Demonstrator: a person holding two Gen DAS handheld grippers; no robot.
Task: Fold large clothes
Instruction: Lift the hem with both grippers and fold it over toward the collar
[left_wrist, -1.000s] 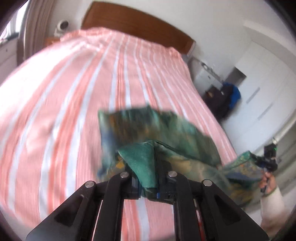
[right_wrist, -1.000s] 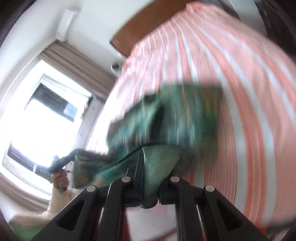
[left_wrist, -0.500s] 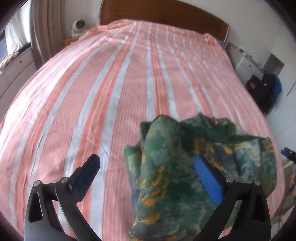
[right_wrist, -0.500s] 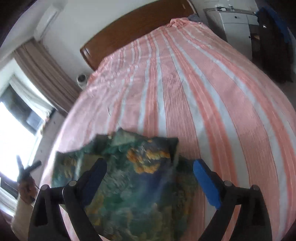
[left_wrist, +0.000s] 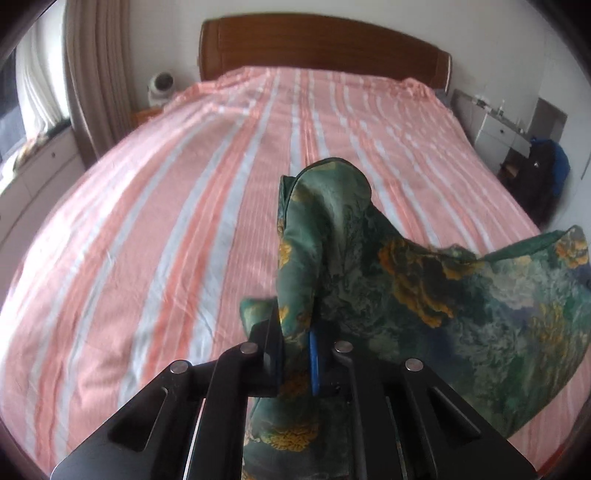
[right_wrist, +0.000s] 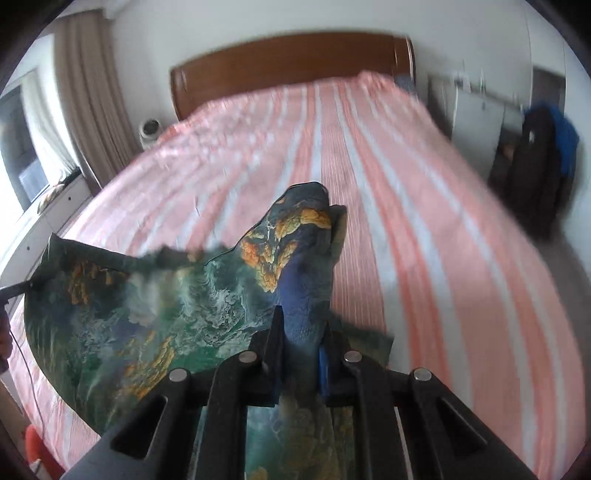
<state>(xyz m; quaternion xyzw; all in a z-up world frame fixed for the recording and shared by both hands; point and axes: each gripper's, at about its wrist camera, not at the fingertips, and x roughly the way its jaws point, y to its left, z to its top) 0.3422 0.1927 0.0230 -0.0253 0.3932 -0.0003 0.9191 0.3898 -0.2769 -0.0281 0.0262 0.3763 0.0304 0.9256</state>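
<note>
a bedroom with a wide bed under a pink and white striped sheet (left_wrist: 177, 236), a dark wooden headboard (left_wrist: 321, 48) at twelve o'clock, beige curtains (left_wrist: 92, 74) at ten o'clock and a white cabinet (left_wrist: 495, 129) at two o'clock. a green silky garment with orange flower print (left_wrist: 443, 295) hangs stretched above the near end of the bed. the left gripper (left_wrist: 297, 354) pinches one bunched corner between its fingers; the right gripper (right_wrist: 299, 360) pinches the opposite corner, the cloth spreading toward nine o'clock in its view.
</note>
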